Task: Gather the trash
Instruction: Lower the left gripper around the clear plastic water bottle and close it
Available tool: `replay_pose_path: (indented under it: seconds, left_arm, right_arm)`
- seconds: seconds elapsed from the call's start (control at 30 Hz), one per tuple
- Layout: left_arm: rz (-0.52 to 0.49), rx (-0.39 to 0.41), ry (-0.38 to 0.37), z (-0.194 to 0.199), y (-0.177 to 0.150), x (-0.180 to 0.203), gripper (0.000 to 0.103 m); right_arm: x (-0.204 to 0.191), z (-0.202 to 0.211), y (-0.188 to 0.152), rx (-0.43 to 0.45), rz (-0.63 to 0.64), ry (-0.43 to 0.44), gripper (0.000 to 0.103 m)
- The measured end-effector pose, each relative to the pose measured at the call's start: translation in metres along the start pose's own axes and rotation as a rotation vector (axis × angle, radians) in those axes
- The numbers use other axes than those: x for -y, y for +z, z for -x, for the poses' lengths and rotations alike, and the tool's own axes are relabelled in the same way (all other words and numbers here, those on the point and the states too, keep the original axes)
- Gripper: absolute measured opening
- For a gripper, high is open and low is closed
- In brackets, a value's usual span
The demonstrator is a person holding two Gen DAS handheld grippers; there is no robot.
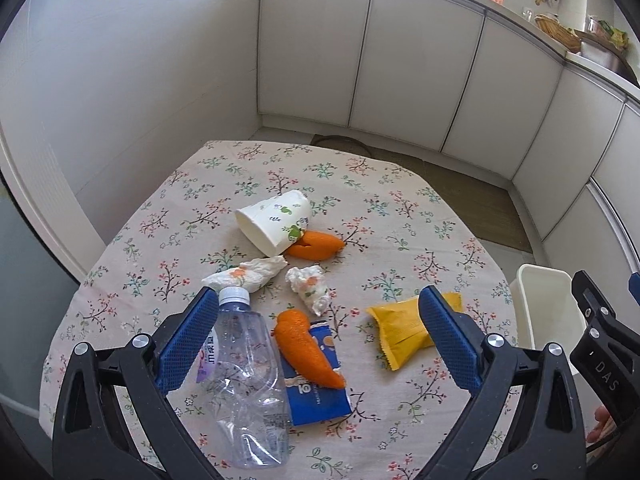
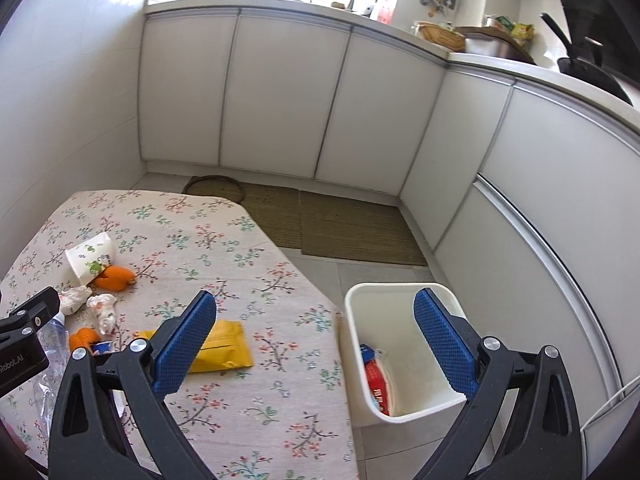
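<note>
Trash lay scattered over the floral-cloth worktop (image 1: 400, 208), and most of it was not yet collected. In the left wrist view we saw a tipped white paper cup (image 1: 276, 220) with a piece of orange peel (image 1: 318, 245) at its mouth, two crumpled white tissues (image 1: 244, 274) (image 1: 310, 288), a crushed clear plastic bottle (image 1: 248, 376), a second orange peel (image 1: 308, 346) lying on a blue wrapper (image 1: 316, 392), and a yellow snack packet (image 1: 404, 334). Our left gripper (image 1: 316, 340) hung above them with its blue pads spread wide and nothing between them. The white plastic bin (image 1: 548, 308) stood just beside the worktop's edge.

In the right wrist view, our right gripper (image 2: 316, 344) was likewise spread wide and empty, over the gap between worktop and bin (image 2: 360, 320). Inside the bin we saw a red-and-white wrapper (image 2: 378, 384) and something blue (image 2: 366, 351), so we judged a start had been made. The yellow packet (image 2: 228, 350), cup (image 2: 92, 258), peels, tissues and bottle remained on the cloth, which left the larger share ahead of us.
</note>
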State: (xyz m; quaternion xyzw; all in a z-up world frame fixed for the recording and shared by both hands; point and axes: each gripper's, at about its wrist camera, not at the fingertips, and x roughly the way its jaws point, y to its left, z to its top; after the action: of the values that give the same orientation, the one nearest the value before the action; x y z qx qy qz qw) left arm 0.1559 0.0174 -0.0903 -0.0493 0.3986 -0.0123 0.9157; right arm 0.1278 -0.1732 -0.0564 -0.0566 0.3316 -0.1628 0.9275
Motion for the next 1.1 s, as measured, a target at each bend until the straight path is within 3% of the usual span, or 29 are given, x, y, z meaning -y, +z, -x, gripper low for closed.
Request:
replay_pose_path:
  seconds: [0.33,0.6,0.9,0.93,1.1]
  left_arm:
    - [0.116,-0.091,0.011,-0.027,-0.007,-0.062,0.096]
    - [0.32,-0.244,-0.065,-0.062,-0.025,-0.124,0.095]
    - [0.276,-0.363,-0.084,-0.093,-0.056,-0.114,0.095]
    - [0.271,-0.369,-0.085,-0.094,-0.058,-0.112,0.094]
    - [0.238,-0.374,-0.137,-0.093,-0.068,-0.106,0.066]
  right_arm:
    - [-0.037,-0.009,0.0,-0.04,0.033,0.071,0.096]
    - [-0.045,-0.02,-0.001,-0.099,0.012,0.126,0.096]
    - [-0.035,-0.039,-0.007,-0.211,-0.058,0.183,0.096]
    - [-0.035,-0.04,-0.008,-0.218,-0.057,0.189,0.096]
    - [-0.043,-0.047,-0.011,-0.251,-0.031,0.206,0.096]
